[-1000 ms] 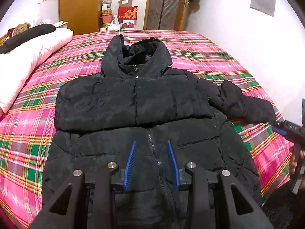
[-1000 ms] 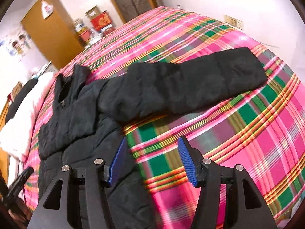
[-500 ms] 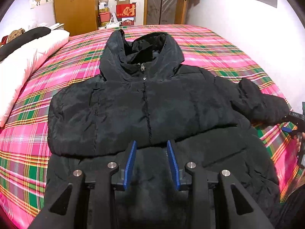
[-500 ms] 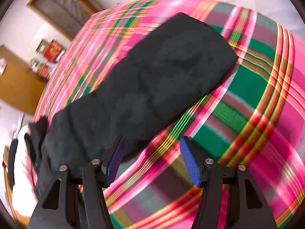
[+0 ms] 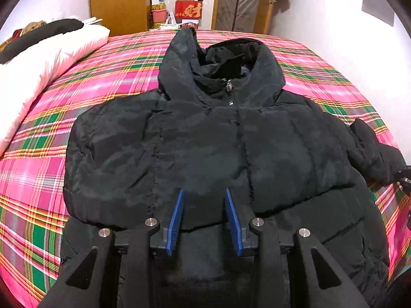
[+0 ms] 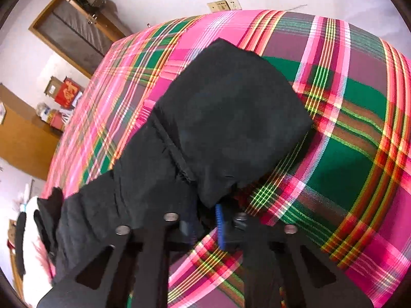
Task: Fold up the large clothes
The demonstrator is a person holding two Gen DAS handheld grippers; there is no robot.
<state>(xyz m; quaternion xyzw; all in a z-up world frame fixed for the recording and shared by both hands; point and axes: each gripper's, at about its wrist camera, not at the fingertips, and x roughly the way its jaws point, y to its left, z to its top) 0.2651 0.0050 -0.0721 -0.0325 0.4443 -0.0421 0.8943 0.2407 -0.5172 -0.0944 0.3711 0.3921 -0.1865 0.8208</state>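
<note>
The left gripper (image 5: 205, 215) hangs over the lower front of 1 black puffer jacket (image 5: 205, 141), its 2 blue pads (image 5: 176, 218) set moderately apart with nothing between them; whether they touch the fabric below I cannot tell. The jacket lies face up on the bed (image 5: 108, 77), on a pink and green plaid cover, zipped, hood (image 5: 221, 61) toward the far end, 1 sleeve folded across the chest. The right gripper (image 6: 205, 220) sits low at the jacket's other sleeve (image 6: 231, 113), which stretches out across the plaid toward the wall. Its fingers are drawn close together with the sleeve's cuff edge pinched between them; only 1 blue pad (image 6: 220, 224) shows, the other is hidden under the black cloth. At the left side of the bed I count 1 white pillow (image 5: 38, 61) with 1 dark item lying on top of it.
</note>
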